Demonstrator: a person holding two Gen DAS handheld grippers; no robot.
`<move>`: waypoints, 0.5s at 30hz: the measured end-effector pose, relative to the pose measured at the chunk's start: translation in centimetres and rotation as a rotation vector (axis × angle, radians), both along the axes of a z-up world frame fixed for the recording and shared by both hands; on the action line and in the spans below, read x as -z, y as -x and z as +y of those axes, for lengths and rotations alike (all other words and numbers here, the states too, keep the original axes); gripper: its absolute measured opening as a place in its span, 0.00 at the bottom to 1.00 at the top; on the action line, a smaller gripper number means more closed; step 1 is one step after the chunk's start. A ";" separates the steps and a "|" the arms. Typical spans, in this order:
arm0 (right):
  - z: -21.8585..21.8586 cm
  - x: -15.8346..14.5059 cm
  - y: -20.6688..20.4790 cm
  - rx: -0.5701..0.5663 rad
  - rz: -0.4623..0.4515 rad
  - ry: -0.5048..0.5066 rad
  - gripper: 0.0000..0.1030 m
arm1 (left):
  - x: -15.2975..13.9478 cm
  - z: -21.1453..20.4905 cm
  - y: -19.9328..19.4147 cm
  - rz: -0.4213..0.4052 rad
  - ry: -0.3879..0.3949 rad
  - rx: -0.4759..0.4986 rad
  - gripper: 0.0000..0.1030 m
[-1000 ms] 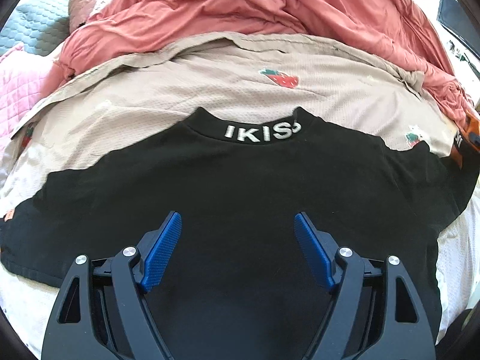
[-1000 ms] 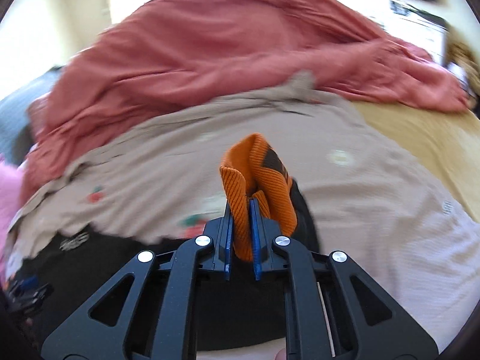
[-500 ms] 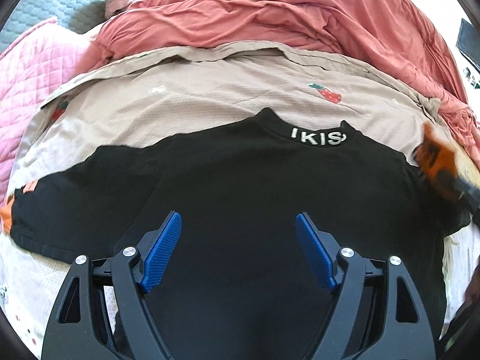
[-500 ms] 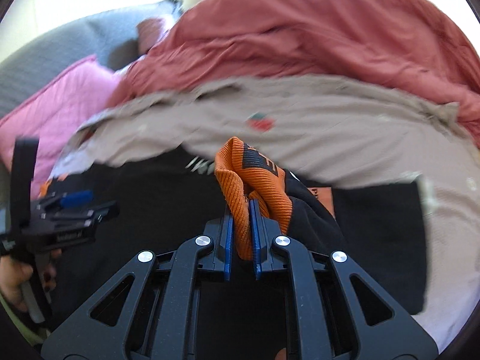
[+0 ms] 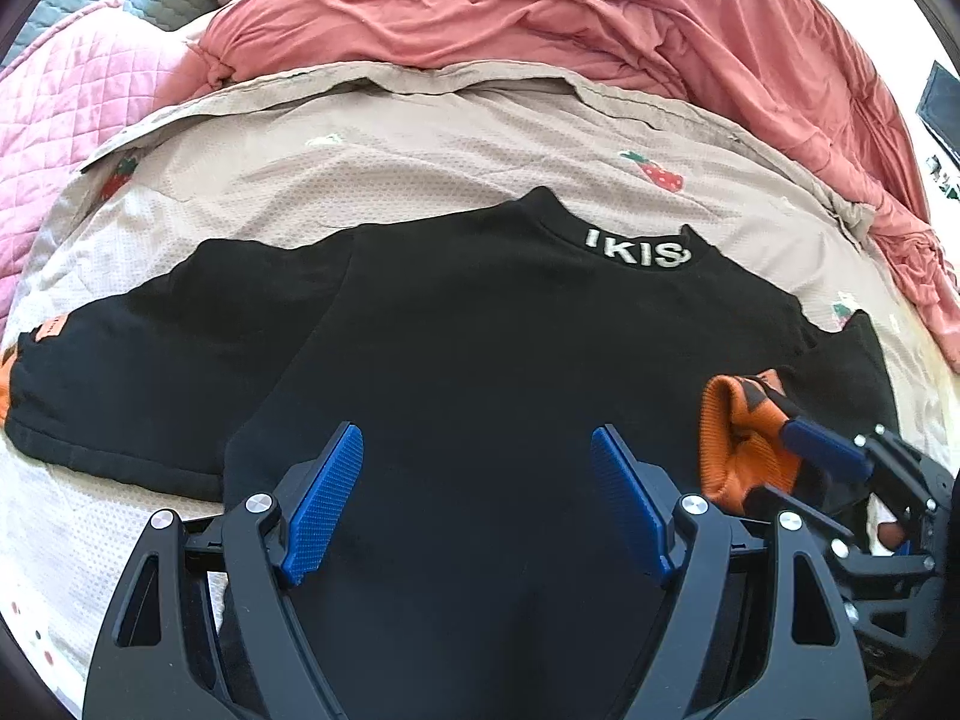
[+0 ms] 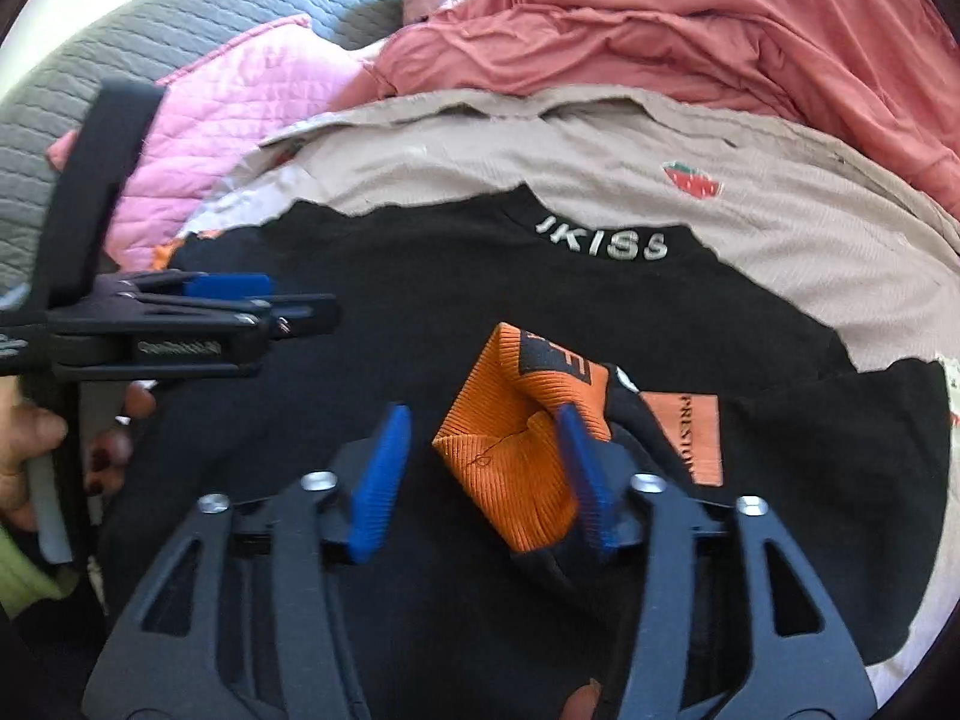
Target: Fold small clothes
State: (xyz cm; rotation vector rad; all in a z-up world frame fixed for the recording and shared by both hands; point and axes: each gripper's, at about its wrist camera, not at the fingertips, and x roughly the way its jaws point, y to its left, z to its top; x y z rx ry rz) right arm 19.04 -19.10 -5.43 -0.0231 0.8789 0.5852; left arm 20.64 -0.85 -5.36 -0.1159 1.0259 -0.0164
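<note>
Black shirt spread on bed; right sleeve cuff just let go.

Beige strawberry-print sheet (image 5: pixel 420 180) carries the black shirt (image 5: pixel 480 372), collar toward the red duvet (image 5: pixel 600 12). Right gripper (image 6: pixel 486 468) has just been opening; the orange cuff (image 6: pixel 510 468) lies loose between its jaws, folded over the shirt body. Left gripper (image 5: pixel 477 498) stands wide, empty, angled down over the shirt's middle.

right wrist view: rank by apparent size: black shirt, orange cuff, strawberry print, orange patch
1. black shirt, largest by far
2. orange cuff, though nearest the camera, which inflates it
3. orange patch
4. strawberry print, smallest, but farthest back
</note>
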 end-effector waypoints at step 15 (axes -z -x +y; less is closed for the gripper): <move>-11.8 -1.8 -3.3 0.374 0.004 -0.011 0.70 | 1.2 -9.4 -0.7 0.071 0.123 0.177 0.64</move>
